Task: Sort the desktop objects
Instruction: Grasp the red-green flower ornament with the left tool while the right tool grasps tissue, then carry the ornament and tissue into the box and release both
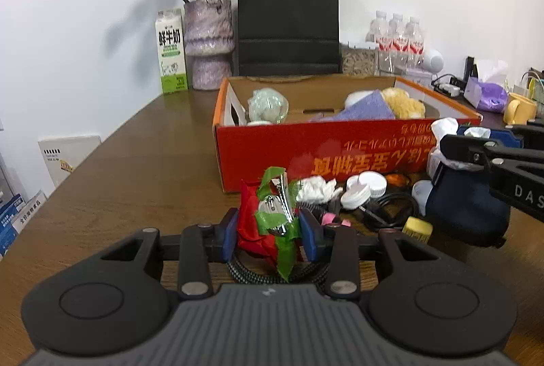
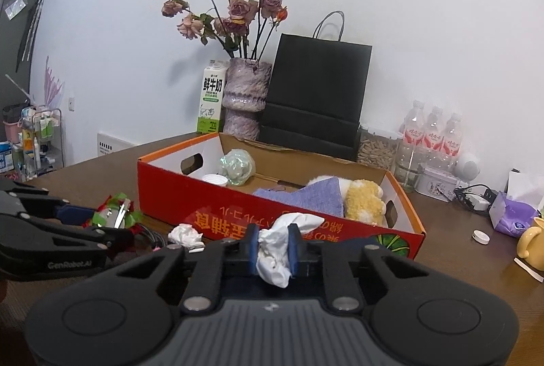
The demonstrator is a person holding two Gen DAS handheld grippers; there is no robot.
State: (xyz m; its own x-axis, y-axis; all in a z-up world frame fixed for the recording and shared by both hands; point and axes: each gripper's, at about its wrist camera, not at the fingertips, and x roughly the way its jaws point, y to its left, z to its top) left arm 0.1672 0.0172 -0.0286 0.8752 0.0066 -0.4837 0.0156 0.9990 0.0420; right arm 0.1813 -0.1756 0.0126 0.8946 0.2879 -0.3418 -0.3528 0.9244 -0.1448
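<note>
Already sorted: you have a pale green crinkled bundle (image 2: pixel 238 167), a folded lilac knitted cloth (image 2: pixel 306 197), a yellow fluffy plush toy (image 2: pixel 365 199) and a small white cup (image 2: pixel 215 179) lying in the open red cardboard box (image 2: pixel 238 213) on the brown wooden desk (image 1: pixel 136 169).

Left gripper (image 1: pixel 268 233): your blue pads are closed on a red and green ribbon bundle with a shiny metal clip (image 1: pixel 275 216), just in front of the box's near wall.

Right gripper (image 2: pixel 273 250): your pads pinch a crumpled white tissue (image 2: pixel 275 250), held close to the box's near wall; whether it has left the desk you cannot tell.

Judged progress: partway. Both held pieces are not yet in the box.

Still loose on the desk: a second crumpled white tissue wad (image 1: pixel 316 189), round white lids (image 1: pixel 362 187), a black coiled cable (image 1: pixel 391 206), a small yellow cap (image 1: pixel 418 228), a dark navy pouch (image 1: pixel 465 209) and a braided black cord (image 1: pixel 244 271) under the left gripper.

In the way: the box's near wall stands between both grippers and the inside, so you likely need to go over it. The cord and cable lie close to the ribbon bundle and could snag.

Behind the box: a mottled purple ceramic vase of dried roses (image 1: pixel 209 43), a green and white milk carton (image 1: pixel 171 51) and a black paper bag (image 1: pixel 289 22), well apart from your work.
</note>
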